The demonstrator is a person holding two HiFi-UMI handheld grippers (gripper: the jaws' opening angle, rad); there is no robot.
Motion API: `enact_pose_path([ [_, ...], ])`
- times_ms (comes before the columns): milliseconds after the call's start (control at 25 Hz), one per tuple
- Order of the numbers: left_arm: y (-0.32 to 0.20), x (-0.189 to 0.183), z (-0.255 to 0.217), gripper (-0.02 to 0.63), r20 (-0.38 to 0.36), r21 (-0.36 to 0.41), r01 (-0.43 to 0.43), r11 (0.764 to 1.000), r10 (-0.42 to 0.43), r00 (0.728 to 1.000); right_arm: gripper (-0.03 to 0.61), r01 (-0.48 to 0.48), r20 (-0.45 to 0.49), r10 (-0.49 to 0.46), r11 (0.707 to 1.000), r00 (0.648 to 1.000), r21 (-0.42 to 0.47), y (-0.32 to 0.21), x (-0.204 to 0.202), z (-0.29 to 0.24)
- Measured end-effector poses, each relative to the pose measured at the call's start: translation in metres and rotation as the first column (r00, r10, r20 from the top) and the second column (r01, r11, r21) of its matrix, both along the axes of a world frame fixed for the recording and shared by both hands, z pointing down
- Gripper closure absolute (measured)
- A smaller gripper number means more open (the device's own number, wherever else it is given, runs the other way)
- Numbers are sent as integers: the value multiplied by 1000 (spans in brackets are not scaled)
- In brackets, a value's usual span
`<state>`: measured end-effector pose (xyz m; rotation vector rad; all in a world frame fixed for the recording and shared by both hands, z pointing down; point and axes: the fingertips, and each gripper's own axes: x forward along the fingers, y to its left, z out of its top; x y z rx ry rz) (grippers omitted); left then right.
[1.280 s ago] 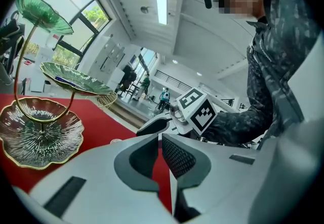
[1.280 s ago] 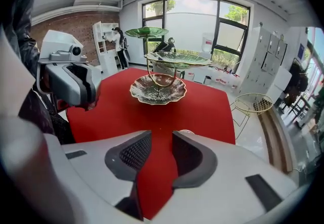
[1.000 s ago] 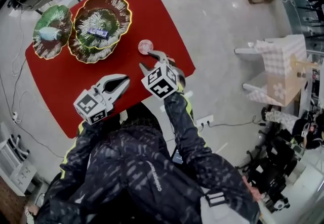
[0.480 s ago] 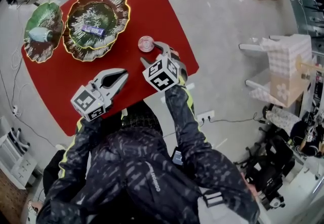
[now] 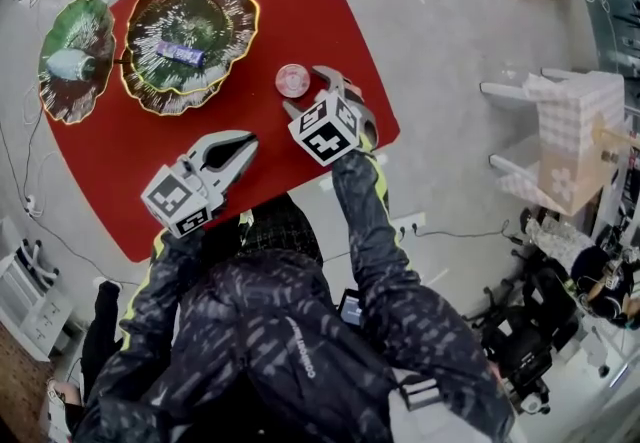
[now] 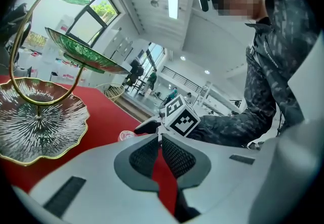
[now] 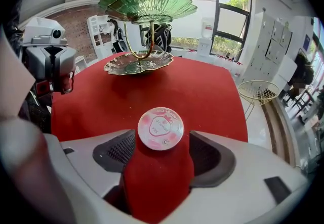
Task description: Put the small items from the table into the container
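Left gripper: the left gripper (image 6: pixel 160 153) hovers over the near left part of the red table (image 5: pixel 110 161). Its jaws are drawn together at the tips, with only cloth showing behind them and nothing held.
Right gripper: the right gripper (image 7: pixel 162 142) is pitched steeply down at the table's right side. Its jaws are opening and stand wide.
Item in hand's reach: a pink round cup (image 7: pixel 160 128) sits lid-up on the cloth between the right jaw tips. Neither pad presses on it.
Container: a tiered dish stand (image 5: pixel 245 26) stands at the far left of the table, well apart from the cup.
Done so far: a small wrapped bar (image 5: pixel 181 53) lies in the big dark dish, and a pale object (image 5: pixel 68 64) lies in the green dish (image 5: pixel 95 26).
Left to do: judging by this, the cup is the only loose item on the cloth; it has yet to be gripped and carried over.
Hidden near: the person's body and both grippers cover the table's near edge, so something small there cannot be ruled out.
Hidden far: the lowest dish is mostly under the big one, its contents unseen. What the pale object is cannot be made out.
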<state>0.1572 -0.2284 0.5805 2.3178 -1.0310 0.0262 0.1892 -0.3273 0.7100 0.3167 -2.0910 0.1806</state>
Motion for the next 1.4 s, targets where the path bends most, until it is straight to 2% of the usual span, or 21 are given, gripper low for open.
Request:
enact_pose_path([
  [600, 3, -3, 3, 601, -6, -13, 11, 1000, -11, 1000, 262, 63, -4, -64, 996, 998, -60, 1, -9, 12],
  [1000, 5, -2, -2, 601, -16, -6, 15, 1000, -15, 1000, 262, 42, -3, -43, 997, 999, -59, -1, -8, 11],
  [1400, 10, -6, -14, 601, -18, 6, 39, 999, -39, 999, 262, 14, 18, -13, 1000, 1000, -23, -10, -3, -31],
])
